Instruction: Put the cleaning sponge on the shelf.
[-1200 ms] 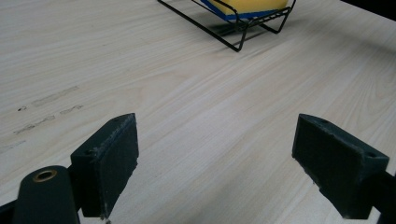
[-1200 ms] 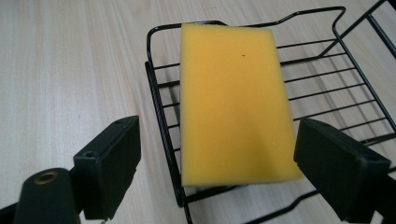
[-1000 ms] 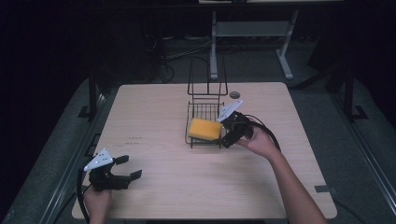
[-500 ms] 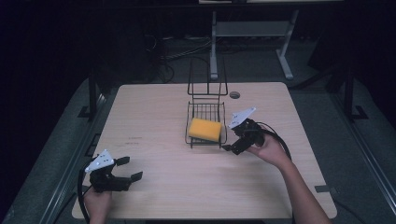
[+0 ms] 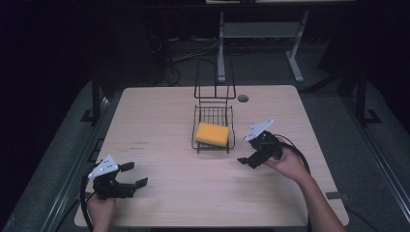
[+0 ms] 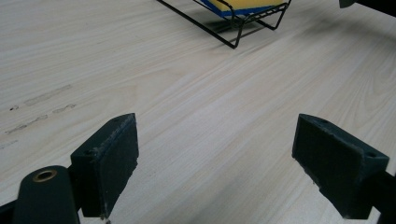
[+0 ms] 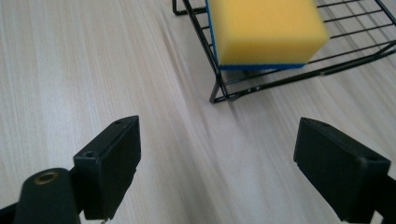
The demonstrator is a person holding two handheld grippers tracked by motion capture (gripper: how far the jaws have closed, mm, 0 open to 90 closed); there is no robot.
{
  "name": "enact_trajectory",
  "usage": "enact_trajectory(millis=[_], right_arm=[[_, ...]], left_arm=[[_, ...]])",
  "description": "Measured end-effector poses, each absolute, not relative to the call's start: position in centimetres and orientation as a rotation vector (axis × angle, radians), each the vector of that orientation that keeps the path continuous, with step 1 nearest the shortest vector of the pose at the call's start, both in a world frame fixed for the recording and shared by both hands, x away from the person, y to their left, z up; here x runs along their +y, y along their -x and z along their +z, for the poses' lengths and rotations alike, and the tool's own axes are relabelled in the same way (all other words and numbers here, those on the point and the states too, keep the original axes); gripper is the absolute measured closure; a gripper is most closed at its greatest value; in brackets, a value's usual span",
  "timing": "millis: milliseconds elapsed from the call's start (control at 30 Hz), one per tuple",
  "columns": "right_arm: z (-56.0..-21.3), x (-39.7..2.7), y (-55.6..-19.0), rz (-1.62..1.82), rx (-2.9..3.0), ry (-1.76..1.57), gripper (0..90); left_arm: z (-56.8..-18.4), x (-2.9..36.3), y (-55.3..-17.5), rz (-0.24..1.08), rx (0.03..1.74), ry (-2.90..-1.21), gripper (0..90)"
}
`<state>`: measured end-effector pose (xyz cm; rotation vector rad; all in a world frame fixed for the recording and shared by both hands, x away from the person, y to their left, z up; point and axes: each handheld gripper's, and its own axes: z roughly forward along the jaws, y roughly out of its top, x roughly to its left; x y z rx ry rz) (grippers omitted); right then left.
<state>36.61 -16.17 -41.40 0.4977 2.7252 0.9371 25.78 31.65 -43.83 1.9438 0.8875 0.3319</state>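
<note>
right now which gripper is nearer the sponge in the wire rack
The right gripper, open just off the wire rack holding the yellow sponge. The left gripper sits open at the table's near left corner.

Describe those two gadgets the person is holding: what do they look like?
Each is a black hand-held tool. The left gripper and right gripper both carry a pale grey three-cornered plate on top and trail a black cable. The gripper views show two blocky black jaws with flat, matt pads and a small brass-coloured ring set in the body at lower left. The forearms seen are bare, with no sleeves.
</note>
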Motion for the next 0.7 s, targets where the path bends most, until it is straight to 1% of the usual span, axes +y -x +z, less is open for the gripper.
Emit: enact_trajectory(millis=[500,700], right_arm=[[-42.7,-18.0,-34.8,0.943,2.731,-0.543,14.5],[-42.7,-18.2,-34.3,0.925,2.739,-0.539,14.6]], left_arm=[[-43.8,31.7,-25.7,0.335,0.889,-1.945,14.1],[-43.8,31.7,-25.7,0.334,0.889,-1.948,14.1]])
